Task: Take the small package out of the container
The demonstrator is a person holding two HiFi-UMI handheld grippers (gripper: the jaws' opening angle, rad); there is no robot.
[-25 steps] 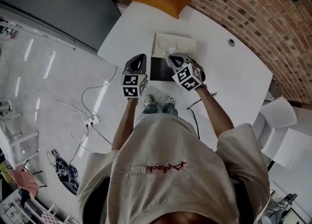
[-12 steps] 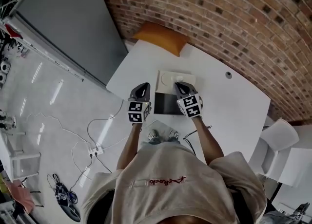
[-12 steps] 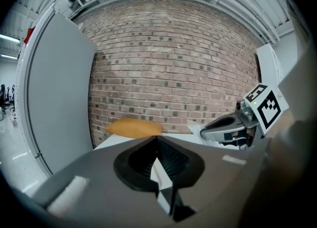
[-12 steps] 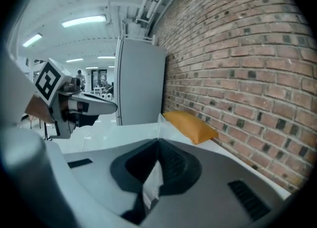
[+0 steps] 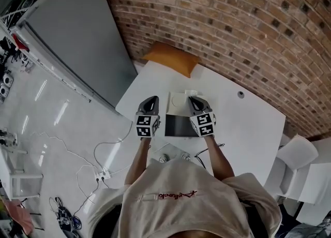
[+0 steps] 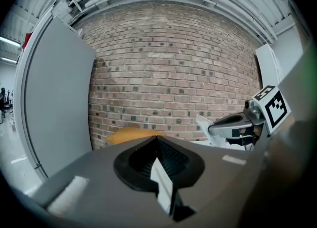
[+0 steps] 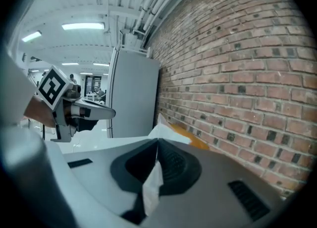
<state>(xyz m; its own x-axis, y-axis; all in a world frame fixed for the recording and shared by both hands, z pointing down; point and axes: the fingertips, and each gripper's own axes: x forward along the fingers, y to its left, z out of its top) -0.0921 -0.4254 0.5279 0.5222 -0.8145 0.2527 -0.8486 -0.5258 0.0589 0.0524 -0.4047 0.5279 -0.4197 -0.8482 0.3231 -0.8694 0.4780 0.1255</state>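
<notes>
Above the desk (image 5: 243,123), the small package (image 7: 162,129) is pinched in the closed right tool (image 5: 192,99), seemingly lifted clear of the container (image 5: 178,125); the left tool (image 5: 151,99) is closed and empty.

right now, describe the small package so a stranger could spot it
On the white table by the brick wall lies a white and black container. The right gripper hangs over it, and the small package is the thin crinkled white packet pinched between its fingers, while its neighbours lie on the table.
</notes>
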